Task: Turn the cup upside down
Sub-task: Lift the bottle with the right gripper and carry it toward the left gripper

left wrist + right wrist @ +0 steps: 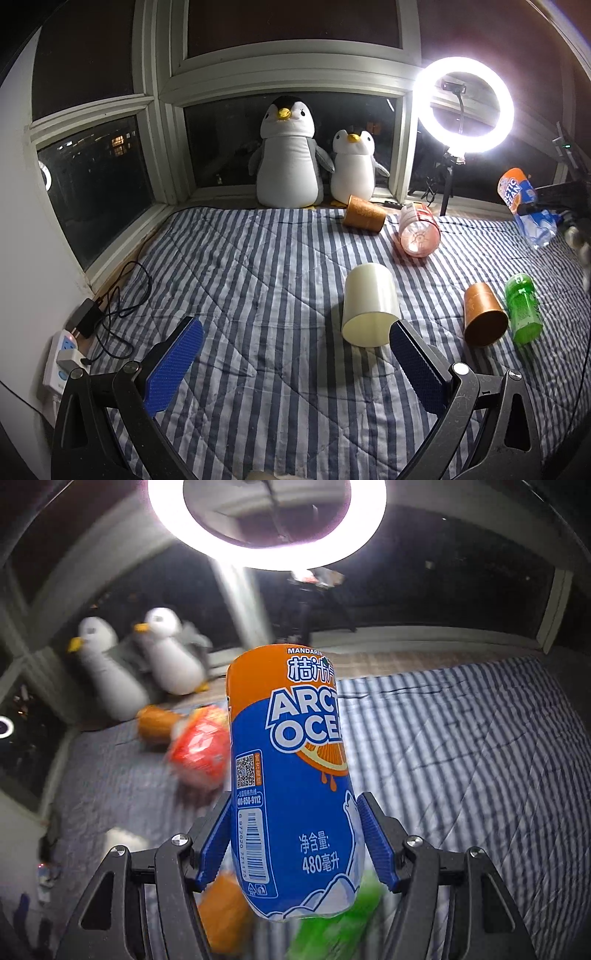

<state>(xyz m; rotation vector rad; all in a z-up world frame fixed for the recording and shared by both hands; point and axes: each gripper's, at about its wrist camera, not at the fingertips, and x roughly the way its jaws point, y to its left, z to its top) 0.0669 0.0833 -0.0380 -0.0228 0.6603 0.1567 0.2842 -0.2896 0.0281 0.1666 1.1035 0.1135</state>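
A cream cup (pixel 369 306) lies on its side on the striped quilt (pixel 258 277), one round end facing me. My left gripper (pixel 295 325) hovers low over the quilt, open and holding nothing. Its right fingertip (pixel 400 336) is just beside the cup's near rim. My right gripper (pixel 294 797) is shut on an orange-and-blue Arctic Ocean drink container (pixel 291 775), held in the air with its orange end pointing away from me. The left wrist view shows the same container (pixel 515 195) aloft at the far right.
Two brown cups (pixel 364 218) (pixel 484 319), a clear red-labelled cup (pixel 419 229) and a green bottle (pixel 522 310) lie on the quilt. Two plush penguins (pixel 288 155) sit at the window. A ring light (pixel 463 105) stands back right. A power strip and cables (pixel 66 350) lie left.
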